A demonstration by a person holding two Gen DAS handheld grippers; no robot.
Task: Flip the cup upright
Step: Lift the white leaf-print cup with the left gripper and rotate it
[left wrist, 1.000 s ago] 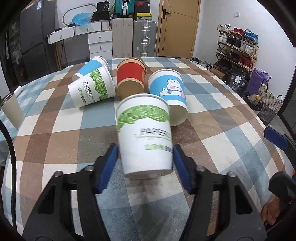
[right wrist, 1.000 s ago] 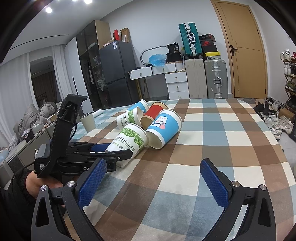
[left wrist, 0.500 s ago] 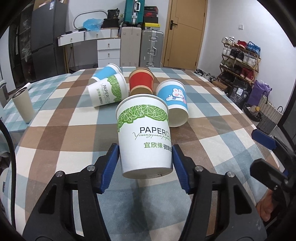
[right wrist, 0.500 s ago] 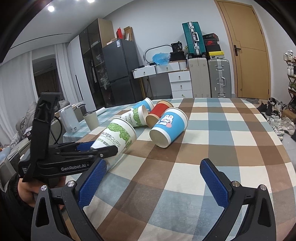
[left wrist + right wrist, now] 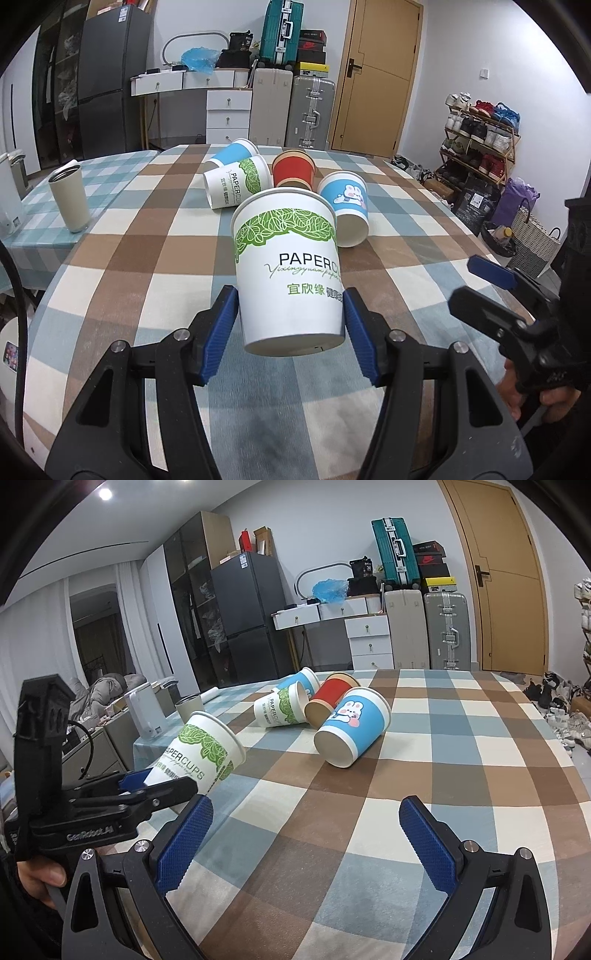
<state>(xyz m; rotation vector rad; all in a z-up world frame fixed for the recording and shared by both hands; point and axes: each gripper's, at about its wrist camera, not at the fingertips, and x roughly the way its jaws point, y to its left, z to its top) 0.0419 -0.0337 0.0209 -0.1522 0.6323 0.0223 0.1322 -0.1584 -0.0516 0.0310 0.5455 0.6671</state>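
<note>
My left gripper (image 5: pixel 290 325) is shut on a white paper cup with green leaf print (image 5: pixel 288 269), gripping near its base and holding it above the checked tablecloth (image 5: pixel 147 258), tilted with its mouth up and away. The same cup shows in the right wrist view (image 5: pixel 199 755), tilted in the left gripper (image 5: pixel 162 788). My right gripper (image 5: pixel 301 834) is open and empty over the table's near part. Several cups lie on their sides further back: a second green-print cup (image 5: pixel 236 181), a blue-and-white cup (image 5: pixel 231 153), a red cup (image 5: pixel 293 171) and a blue bunny cup (image 5: pixel 347 206).
A beige tumbler (image 5: pixel 70 197) stands upright at the table's left. A white appliance (image 5: pixel 144 714) sits beyond the left edge. Suitcases, drawers and a fridge stand behind the table; a shoe rack (image 5: pixel 476 144) is on the right. My right gripper (image 5: pixel 495 291) shows in the left view.
My left gripper has lifted the green-print cup off the table and drawn it back from the lying cups, tilting its mouth upward. The right gripper stays open and nearly still.
</note>
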